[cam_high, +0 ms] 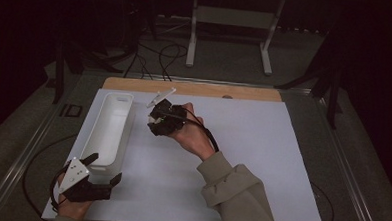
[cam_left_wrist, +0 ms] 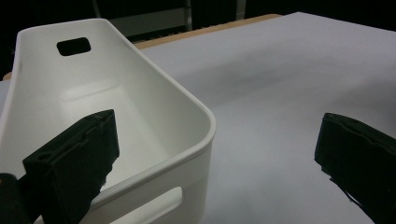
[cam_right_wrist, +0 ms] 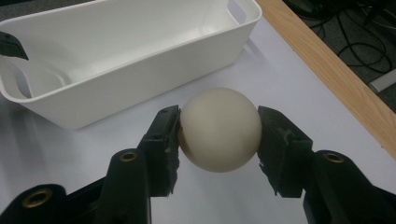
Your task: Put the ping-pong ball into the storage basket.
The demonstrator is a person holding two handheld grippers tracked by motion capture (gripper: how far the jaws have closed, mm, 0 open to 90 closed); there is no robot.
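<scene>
A cream-white ball [cam_right_wrist: 219, 133] sits between the black pads of my right gripper [cam_right_wrist: 218, 122], which is shut on it above the white table sheet. Just beyond the ball lies a long white plastic bin [cam_right_wrist: 140, 79] with handle cut-outs, nothing inside it. In the high view the right gripper [cam_high: 153, 119] hovers beside the bin [cam_high: 108, 129], near its far end, with the hand covering the ball. My left gripper [cam_high: 104, 167] stands open at the bin's near end. One jaw hangs over the bin's [cam_left_wrist: 154, 93] inside and the other over the table outside it, left gripper [cam_left_wrist: 215, 154].
The white sheet [cam_high: 242, 157] covers the table to the right of the bin. A wooden strip [cam_high: 195, 88] runs along the far edge. Beyond it on the floor are cables [cam_high: 156, 58] and a white stand frame [cam_high: 233, 22].
</scene>
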